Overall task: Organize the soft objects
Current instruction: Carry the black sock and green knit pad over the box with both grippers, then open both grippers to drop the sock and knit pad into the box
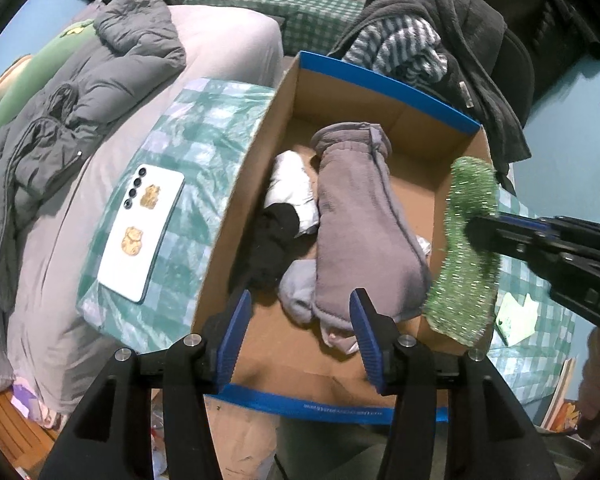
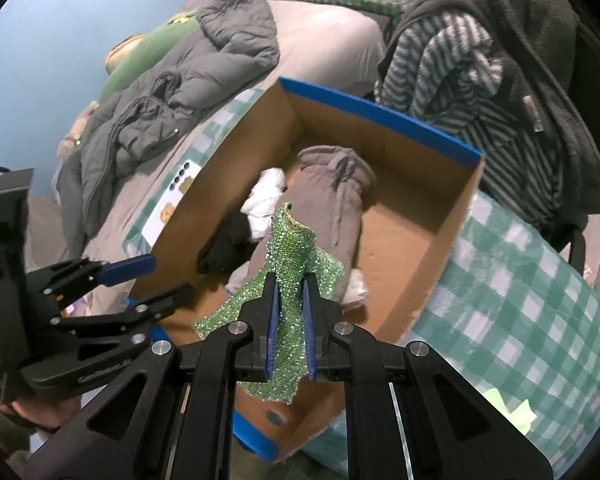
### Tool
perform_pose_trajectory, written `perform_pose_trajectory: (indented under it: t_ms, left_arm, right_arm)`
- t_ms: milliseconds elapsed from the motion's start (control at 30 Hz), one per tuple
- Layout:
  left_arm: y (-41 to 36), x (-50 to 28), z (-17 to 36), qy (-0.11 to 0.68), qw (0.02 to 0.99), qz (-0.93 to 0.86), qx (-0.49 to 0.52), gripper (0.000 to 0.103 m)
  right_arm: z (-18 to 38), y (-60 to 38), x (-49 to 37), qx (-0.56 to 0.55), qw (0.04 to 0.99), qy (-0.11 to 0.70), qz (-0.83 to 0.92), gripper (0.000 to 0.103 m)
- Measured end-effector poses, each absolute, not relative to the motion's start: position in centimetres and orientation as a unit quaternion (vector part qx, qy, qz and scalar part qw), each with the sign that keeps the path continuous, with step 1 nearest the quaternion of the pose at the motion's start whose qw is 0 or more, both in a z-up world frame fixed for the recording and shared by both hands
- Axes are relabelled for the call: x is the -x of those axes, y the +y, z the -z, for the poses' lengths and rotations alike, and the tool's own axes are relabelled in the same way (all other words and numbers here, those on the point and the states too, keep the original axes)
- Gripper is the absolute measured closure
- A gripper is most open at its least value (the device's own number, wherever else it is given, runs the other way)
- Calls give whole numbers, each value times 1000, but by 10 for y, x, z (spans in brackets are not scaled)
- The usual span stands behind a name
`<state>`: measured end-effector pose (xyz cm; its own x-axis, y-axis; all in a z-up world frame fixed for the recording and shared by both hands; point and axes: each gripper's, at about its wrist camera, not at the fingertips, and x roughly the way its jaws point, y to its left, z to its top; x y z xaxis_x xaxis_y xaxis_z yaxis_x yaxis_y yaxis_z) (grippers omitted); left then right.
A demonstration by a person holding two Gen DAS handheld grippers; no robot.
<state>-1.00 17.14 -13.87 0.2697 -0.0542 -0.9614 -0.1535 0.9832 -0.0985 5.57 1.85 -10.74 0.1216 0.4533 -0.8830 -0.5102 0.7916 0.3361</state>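
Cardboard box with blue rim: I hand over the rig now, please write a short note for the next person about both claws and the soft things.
Left claw: open, empty, above the near end of the cardboard box with blue rim.
Right claw: shut on the glittery green cloth, held over the box.
Done: long grey fleece piece, white, black and pale grey soft items lie in the box.
Left: drop the green cloth in.
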Motion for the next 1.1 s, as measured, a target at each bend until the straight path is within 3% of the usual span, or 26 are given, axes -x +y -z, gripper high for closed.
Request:
perform_pose_trajectory:
  t_ms: [200,267,533,1100]
  left_arm:
    - [174,20,135,603,792,-37,90,51]
    - [174,22,133,602,793,-36,91,51]
    - [158,24,119,595,800,-20,80,50]
    - [89,17,100,582,811,46,28,48]
  right_arm:
    - [117,30,-56,27,738,589,-328,85]
    - [117,30,-56,27,739,588,-328,75]
    - [110,19,-51,18,746,584,-321,58]
    - [84,-61,-34,-23,778,570,-263,46]
